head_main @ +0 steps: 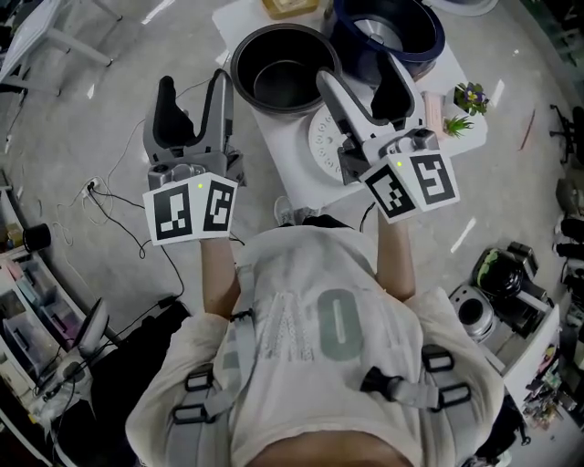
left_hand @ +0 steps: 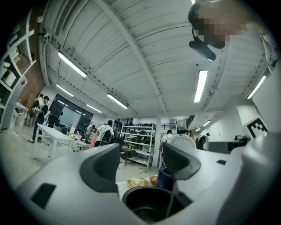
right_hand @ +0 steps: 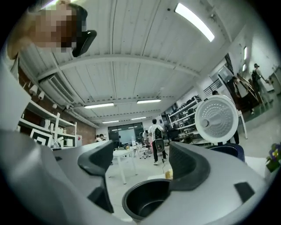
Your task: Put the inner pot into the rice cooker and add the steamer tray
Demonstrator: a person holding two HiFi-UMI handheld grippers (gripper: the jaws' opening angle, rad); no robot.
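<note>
Both forearms stretched forward, roughly level. Left gripper (head_main: 193, 87): jaws wide apart, empty. Right gripper (head_main: 365, 87): released too, nothing between. Black inner pot (head_main: 286, 71) on white table (head_main: 278, 146), beside blue rice cooker (head_main: 388, 27), not inside. Steamer tray (head_main: 321, 137) flat, partly behind right gripper.

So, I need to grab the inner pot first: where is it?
Head view, top centre: the inner pot sits on the white table, just left of the blue rice cooker.

floor (head_main: 100, 119): grey | ceiling (left_hand: 145, 52): white, ribbed | strip lights (left_hand: 200, 85): on | shelving (left_hand: 139, 136): far wall | white table (left_hand: 50, 134): left
</note>
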